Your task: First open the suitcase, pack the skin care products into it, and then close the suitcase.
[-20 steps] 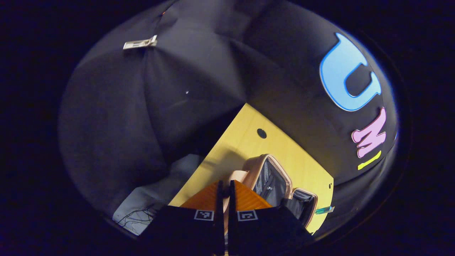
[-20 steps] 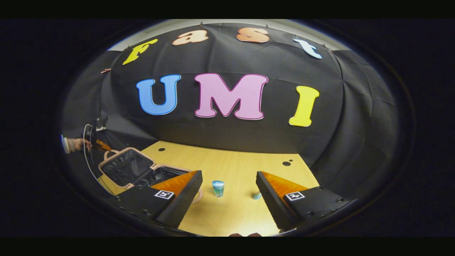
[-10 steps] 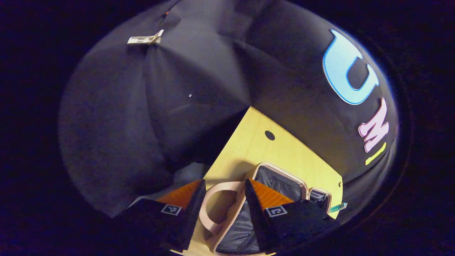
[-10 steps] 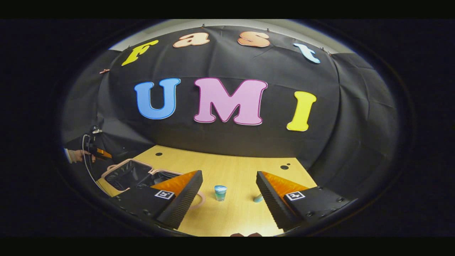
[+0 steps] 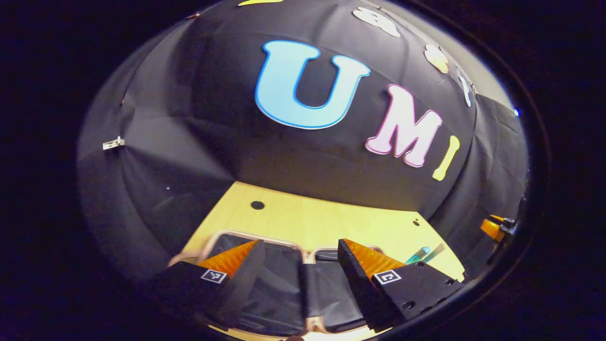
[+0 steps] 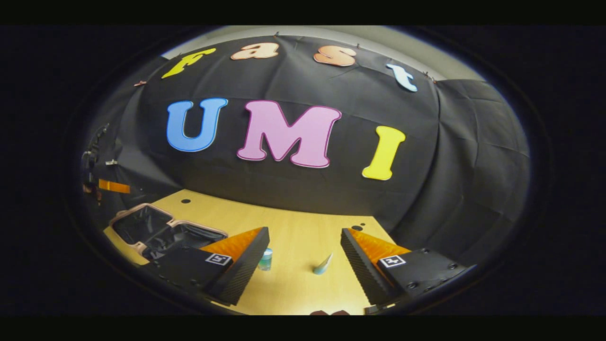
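On the wooden table (image 6: 303, 232), the pink suitcase (image 6: 142, 222) lies fully open toward the left edge, both dark-lined halves showing and nothing visible in them. Well to its right a small blue-green jar (image 6: 266, 259) and a pale tube (image 6: 324, 265) stand unpacked. Both the left gripper (image 5: 299, 253) above the case and the right gripper (image 6: 305, 244) near the products hang spread and empty; packing and closing remain.

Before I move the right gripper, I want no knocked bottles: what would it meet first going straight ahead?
Probably the small teal tube, standing on the table between the open fingers. The jar sits left; depth is unclear.
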`<state>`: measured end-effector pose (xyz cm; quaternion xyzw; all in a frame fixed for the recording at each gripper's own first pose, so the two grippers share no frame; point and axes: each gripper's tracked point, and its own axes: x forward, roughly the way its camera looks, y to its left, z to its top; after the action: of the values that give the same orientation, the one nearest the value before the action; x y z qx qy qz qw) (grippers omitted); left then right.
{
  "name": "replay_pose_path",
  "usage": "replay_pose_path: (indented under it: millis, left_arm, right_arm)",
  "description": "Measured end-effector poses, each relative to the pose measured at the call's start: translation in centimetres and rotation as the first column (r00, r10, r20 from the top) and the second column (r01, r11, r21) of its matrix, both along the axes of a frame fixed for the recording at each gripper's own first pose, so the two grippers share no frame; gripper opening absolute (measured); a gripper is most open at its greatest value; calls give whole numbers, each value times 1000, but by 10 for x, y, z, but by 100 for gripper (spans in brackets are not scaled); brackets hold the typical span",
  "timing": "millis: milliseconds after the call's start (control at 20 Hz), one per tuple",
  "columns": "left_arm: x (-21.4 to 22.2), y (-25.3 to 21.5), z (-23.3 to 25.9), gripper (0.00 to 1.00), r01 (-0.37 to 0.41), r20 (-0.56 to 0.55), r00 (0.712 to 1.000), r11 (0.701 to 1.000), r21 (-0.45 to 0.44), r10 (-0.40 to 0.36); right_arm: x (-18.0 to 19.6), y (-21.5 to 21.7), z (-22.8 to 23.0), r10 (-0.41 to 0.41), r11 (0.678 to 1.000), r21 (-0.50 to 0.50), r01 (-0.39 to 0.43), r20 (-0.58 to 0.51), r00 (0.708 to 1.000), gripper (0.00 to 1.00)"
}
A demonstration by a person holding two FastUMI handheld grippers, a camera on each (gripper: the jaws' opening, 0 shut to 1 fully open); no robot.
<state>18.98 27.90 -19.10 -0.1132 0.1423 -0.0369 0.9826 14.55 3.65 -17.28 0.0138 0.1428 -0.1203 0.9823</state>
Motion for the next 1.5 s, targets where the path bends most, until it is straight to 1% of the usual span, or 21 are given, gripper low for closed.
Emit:
replay_pose_path:
  millis: [100,150,200,350,450,550,650,900,1000,1100,1250,1350,1400,1450,1500]
  left_arm:
    - [-3,-60,-1,96,26,27,999,999,36,-27]
    - [-3,-92,0,96,39,33,999,998,45,-41]
    - [-1,-122,1,96,65,42,997,997,45,-67]
    - [4,-210,-6,96,118,51,991,988,103,-124]
    - [15,-255,-18,96,127,47,990,979,161,-136]
    - [17,-284,-25,96,145,43,987,971,191,-155]
    - [25,-315,-47,96,178,3,983,962,206,-182]
    - [51,-357,-102,97,177,-73,984,957,228,-165]
    - [65,-370,-130,97,182,-96,982,951,249,-162]
    - [74,-378,-150,97,191,-122,979,942,277,-163]
    - [98,-391,-180,97,205,-144,975,934,292,-169]
    - [109,-402,-198,97,241,-170,965,928,284,-199]
    - [114,-398,-204,96,223,-179,968,925,308,-174]
    - [120,-394,-209,82,228,-192,966,920,320,-173]
    - [124,-396,-208,67,230,-177,968,917,325,-180]
  right_arm:
    - [6,-2,-13,22,1000,5,-22,-8,1000,96]
    - [8,-5,-20,33,999,15,-33,-20,999,94]
    - [11,-7,-23,46,999,23,-46,-16,999,96]
    - [17,-28,-38,49,998,36,-48,-21,999,96]
    - [21,-38,-51,56,996,70,-54,-28,998,97]
    - [25,-49,-70,68,994,86,-63,-45,997,96]
    - [29,-52,-86,95,990,108,-88,-62,994,97]
    - [34,-62,-123,169,979,129,-155,-104,980,97]
    - [36,-66,-134,192,974,141,-175,-119,974,97]
    - [37,-69,-145,213,969,153,-193,-130,968,97]
    - [35,-66,-163,242,960,182,-212,-160,957,97]
    - [32,-65,-177,255,958,183,-222,-181,950,97]
    - [32,-66,-185,259,957,182,-225,-196,946,97]
    - [32,-65,-193,265,956,186,-227,-211,941,97]
    - [32,-64,-202,272,954,193,-231,-225,935,97]
